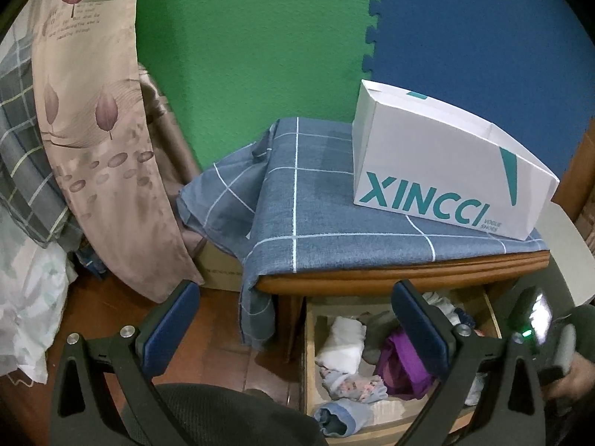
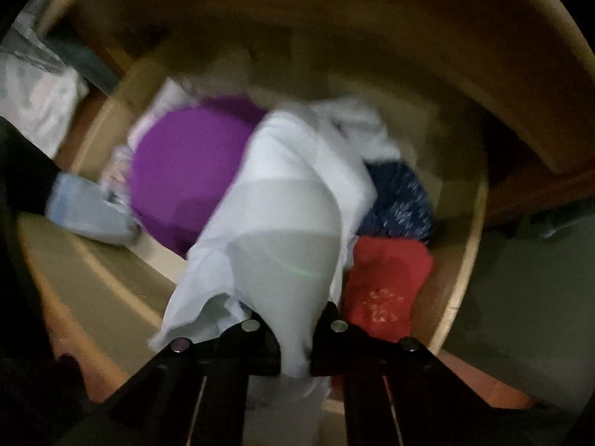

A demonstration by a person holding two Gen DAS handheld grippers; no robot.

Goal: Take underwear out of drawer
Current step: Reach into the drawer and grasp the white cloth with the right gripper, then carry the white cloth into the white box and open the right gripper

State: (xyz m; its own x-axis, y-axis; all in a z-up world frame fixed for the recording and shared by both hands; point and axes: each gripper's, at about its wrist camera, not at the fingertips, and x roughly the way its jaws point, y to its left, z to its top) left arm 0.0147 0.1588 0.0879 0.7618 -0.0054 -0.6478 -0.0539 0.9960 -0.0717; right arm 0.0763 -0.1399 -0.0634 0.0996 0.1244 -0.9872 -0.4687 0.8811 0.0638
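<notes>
Gripping: the right gripper (image 2: 293, 338) points down into the open drawer (image 2: 461, 260), its jaws clamped on a fold of the pale white-and-grey underwear (image 2: 286, 223) that fills the centre of the right wrist view.
Left gripper (image 1: 297, 330): jaws wide apart, holding nothing, hanging above the drawer's left front corner in the lower part of the left wrist view.
Task thing: the pale garment is still inside the drawer, lying over a purple garment (image 2: 186, 171) and beside a red one (image 2: 386, 282) at lower right and a dark speckled one (image 2: 401, 200).
Risk: only a thin fold seems pinched, so a lift could let the cloth slip free; it drapes on its neighbours, so they may drag up with it.
Risk, second: a trailing edge could snag on the drawer wall.
Hard to make out: the right wrist view is dim and motion-blurred; the pads are buried in cloth, so grip depth is unclear.
Cut off: in the left wrist view the drawer's right side sits behind a finger.
</notes>
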